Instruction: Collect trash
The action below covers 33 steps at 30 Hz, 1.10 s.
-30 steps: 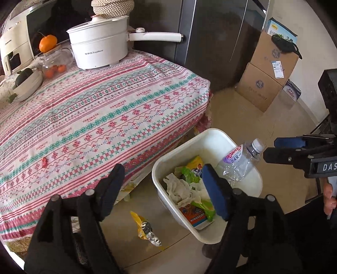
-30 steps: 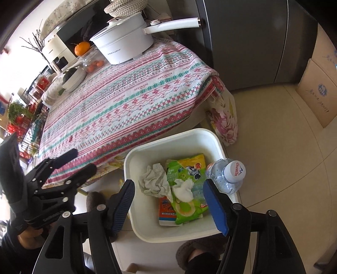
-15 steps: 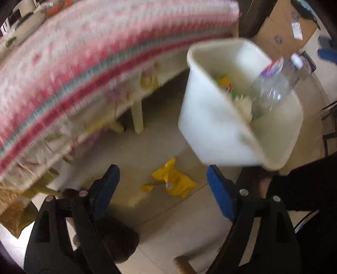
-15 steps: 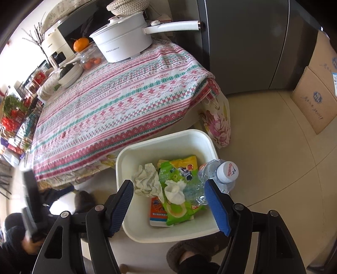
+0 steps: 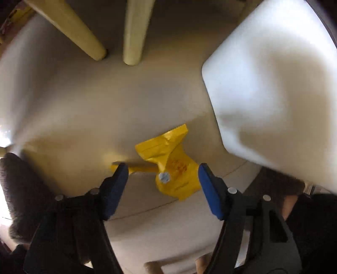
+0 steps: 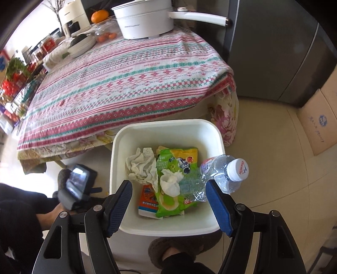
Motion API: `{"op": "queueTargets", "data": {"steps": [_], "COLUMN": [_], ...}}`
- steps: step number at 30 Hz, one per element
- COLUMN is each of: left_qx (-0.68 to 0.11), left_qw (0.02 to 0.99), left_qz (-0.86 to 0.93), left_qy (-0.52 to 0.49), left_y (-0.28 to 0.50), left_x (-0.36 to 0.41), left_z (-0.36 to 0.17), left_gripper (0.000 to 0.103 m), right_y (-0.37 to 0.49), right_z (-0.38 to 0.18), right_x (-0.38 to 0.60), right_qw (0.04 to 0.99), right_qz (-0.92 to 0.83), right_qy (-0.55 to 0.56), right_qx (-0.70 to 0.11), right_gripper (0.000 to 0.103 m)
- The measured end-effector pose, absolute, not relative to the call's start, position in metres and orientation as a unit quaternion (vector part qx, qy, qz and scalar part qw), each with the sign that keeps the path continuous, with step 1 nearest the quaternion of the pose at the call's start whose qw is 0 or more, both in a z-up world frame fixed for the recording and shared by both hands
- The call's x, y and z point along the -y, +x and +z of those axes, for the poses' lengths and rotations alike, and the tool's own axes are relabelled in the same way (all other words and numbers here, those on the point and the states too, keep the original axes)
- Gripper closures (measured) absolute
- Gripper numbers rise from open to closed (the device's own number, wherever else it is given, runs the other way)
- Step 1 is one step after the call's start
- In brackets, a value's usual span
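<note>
Black hand-held gripper (image 5: 161, 168), blue pads (image 5: 207, 185)

A white pot (image 6: 145, 23) sits at twelve o'clock on the striped tabletop (image 6: 126, 78), an orange (image 6: 99, 16) beside it; a cardboard box (image 6: 320, 120) at three o'clock.

I see the beige floor (image 5: 84, 109) carrying a crumpled yellow wrapper (image 5: 170, 166) at frame center, the white bin (image 5: 271, 94) upper right, two table legs (image 5: 134, 31) up top.
</note>
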<state>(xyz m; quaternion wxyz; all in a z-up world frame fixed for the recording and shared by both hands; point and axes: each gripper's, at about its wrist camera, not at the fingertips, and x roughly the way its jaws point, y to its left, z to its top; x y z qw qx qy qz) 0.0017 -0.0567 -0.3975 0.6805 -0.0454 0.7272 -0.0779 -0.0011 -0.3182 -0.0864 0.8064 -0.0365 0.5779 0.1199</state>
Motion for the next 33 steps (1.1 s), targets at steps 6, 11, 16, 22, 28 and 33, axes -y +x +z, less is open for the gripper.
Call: {"op": "queueTargets", "data": {"steps": [6,11,16,22,28,33], "left_qx": [-0.747,-0.755,-0.749,-0.731,-0.682,-0.6], "left_qw": [0.663,0.655,0.66,0.681,0.73,0.794], "left_qz": [-0.039,-0.026,-0.053,-0.049,-0.046,-0.091], "left_qy": [-0.017,-0.027,0.007,0.002,0.013,0.046], "left_y": [0.005,0.002,0.001,-0.007,-0.017,-0.036], "left_x": [0.071,0.069,0.085,0.077,0.058,0.061], "left_z": [-0.442,-0.456,-0.445,-0.404,-0.316,-0.221], "left_gripper": [0.057,0.068,0.096,0.1,0.101,0.101], "right_y": [0.0,0.004,0.004,0.003,0.004,0.002], "right_z": [-0.097,-0.098,-0.098,-0.094,-0.091,-0.081], "right_x": [0.321,0.327,0.326,0.322,0.323,0.323], "right_qw": [0.802,0.801,0.799,0.806,0.809,0.819], "right_qz": [0.099,0.096,0.102,0.102,0.098,0.105], "right_qy": [-0.065,-0.052,-0.041,-0.037,-0.023,-0.008], "right_qx": [-0.586,-0.589,-0.59,-0.583,-0.579,-0.564], "right_gripper": [0.029,0.029,0.029,0.029,0.029,0.029]}}
